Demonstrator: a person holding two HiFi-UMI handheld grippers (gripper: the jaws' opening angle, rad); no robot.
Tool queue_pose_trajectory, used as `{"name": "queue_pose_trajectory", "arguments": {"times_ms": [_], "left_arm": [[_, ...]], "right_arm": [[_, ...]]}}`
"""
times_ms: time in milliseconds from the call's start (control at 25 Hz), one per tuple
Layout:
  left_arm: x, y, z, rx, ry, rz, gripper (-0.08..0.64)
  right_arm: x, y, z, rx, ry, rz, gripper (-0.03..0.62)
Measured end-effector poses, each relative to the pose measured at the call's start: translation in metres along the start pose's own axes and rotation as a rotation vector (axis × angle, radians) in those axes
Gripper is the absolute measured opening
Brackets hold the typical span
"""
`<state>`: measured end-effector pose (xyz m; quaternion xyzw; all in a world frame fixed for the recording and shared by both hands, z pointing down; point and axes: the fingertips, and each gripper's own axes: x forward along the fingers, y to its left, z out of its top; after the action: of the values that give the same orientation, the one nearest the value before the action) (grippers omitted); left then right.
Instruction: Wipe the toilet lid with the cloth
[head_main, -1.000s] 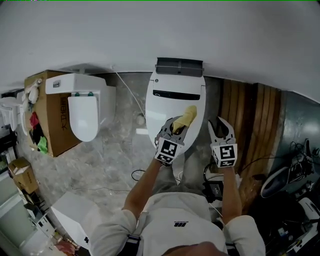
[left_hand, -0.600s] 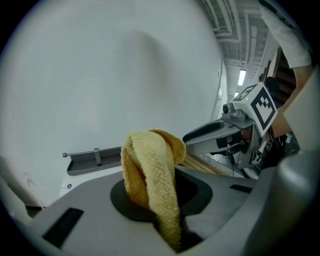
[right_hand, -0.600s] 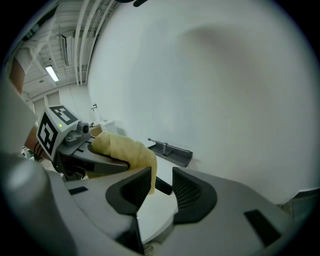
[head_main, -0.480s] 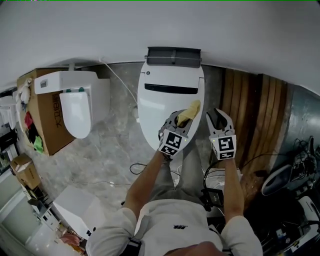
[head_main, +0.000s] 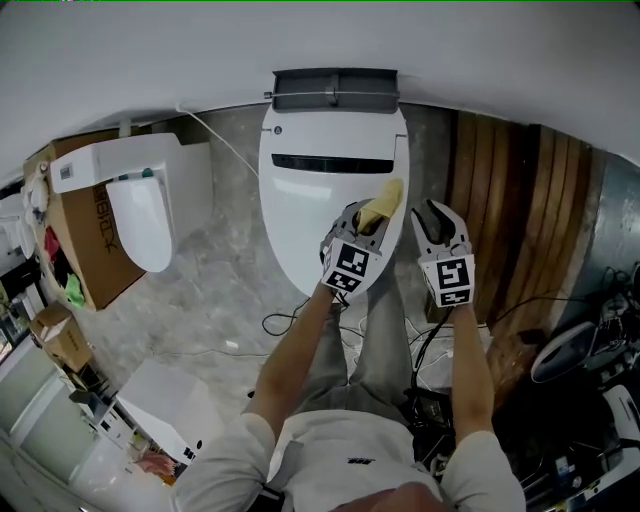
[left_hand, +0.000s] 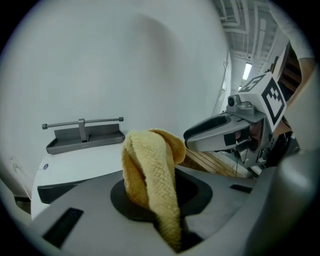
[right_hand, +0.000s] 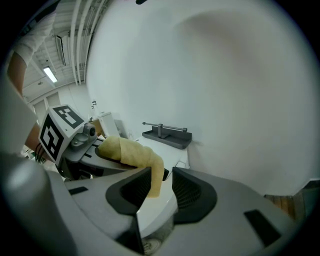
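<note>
The white toilet lid (head_main: 320, 205) lies shut in the middle of the head view, with a grey bracket (head_main: 335, 88) behind it at the wall. My left gripper (head_main: 362, 218) hovers over the lid's front right part, shut on a folded yellow cloth (head_main: 383, 203). The cloth (left_hand: 150, 170) stands up out of the left gripper (left_hand: 167, 192), pinched low between the jaws. My right gripper (head_main: 436, 216) is beside it, just off the lid's right edge, open and holding nothing. Between the right gripper's (right_hand: 161, 187) jaws I see the lid's edge (right_hand: 159, 210) and the hanging cloth (right_hand: 132, 152).
A second white toilet seat unit (head_main: 135, 205) rests on a cardboard box (head_main: 75, 255) at the left. Wooden slats (head_main: 510, 220) cover the floor to the right. Cables (head_main: 300, 325) trail in front of the toilet. A white box (head_main: 170, 405) sits lower left.
The view has drawn closer to the toilet, and the lid looks larger. Both grippers have moved a little forward over its front right part. The cloth stays clamped in the left gripper.
</note>
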<state>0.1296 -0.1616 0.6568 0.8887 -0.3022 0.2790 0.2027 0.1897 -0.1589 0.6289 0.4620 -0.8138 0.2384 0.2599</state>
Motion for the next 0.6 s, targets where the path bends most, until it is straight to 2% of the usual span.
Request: {"name": "queue_pose_trajectory", "arguments": {"times_ms": [600], "left_arm": [[0.069, -0.001, -0.046, -0.051, 0.055, -0.017, 0.08]], "right_arm": [[0.033, -0.01, -0.07, 0.09, 0.046, -0.034, 0.143]]}}
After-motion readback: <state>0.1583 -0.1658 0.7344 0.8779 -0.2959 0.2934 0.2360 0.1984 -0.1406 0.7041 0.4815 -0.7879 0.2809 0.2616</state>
